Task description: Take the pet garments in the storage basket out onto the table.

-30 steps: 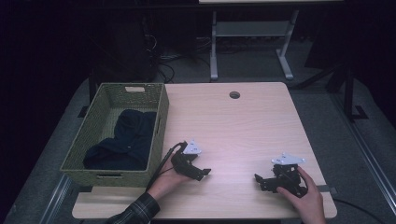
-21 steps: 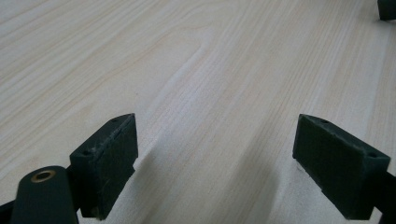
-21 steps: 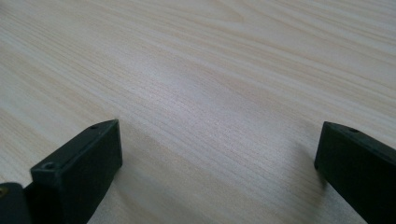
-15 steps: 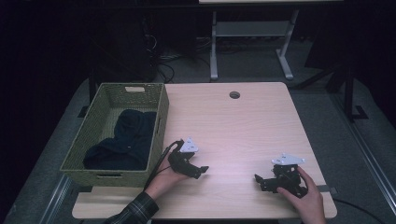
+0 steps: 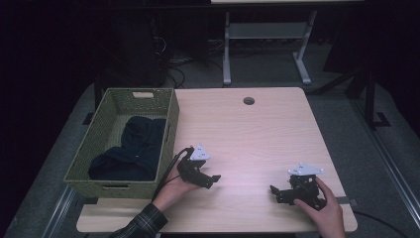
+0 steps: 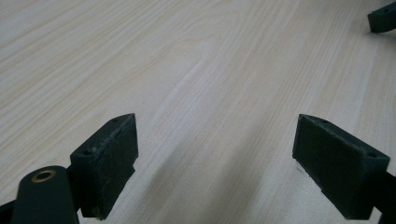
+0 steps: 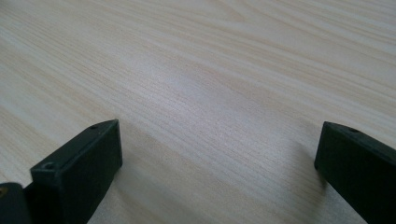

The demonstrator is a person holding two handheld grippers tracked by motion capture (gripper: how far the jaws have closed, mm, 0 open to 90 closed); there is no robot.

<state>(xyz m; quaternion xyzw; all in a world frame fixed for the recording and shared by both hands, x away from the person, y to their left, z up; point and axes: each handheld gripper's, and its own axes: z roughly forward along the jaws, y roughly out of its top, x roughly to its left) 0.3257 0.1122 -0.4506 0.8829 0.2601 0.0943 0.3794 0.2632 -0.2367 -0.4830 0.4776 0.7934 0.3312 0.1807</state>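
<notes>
Two tools on surface (image 5: 257,129), jaws spread, nothing held: left tool (image 5: 210,180) near basket (image 5: 171,124), right tool (image 5: 276,192) near-right. One basket, far-left, one dark garment (image 5: 133,148) inside; folds indistinct.

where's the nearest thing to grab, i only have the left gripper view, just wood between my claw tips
Observer: A dark cloth lies in the green woven basket at the table's left edge.
Operator: is my claw near it
Observer: The left claw sits on the table just right of the basket, pointing away from it.
Operator: and the other one
Observer: The right claw rests near the front right corner, jaws apart, empty.
</notes>
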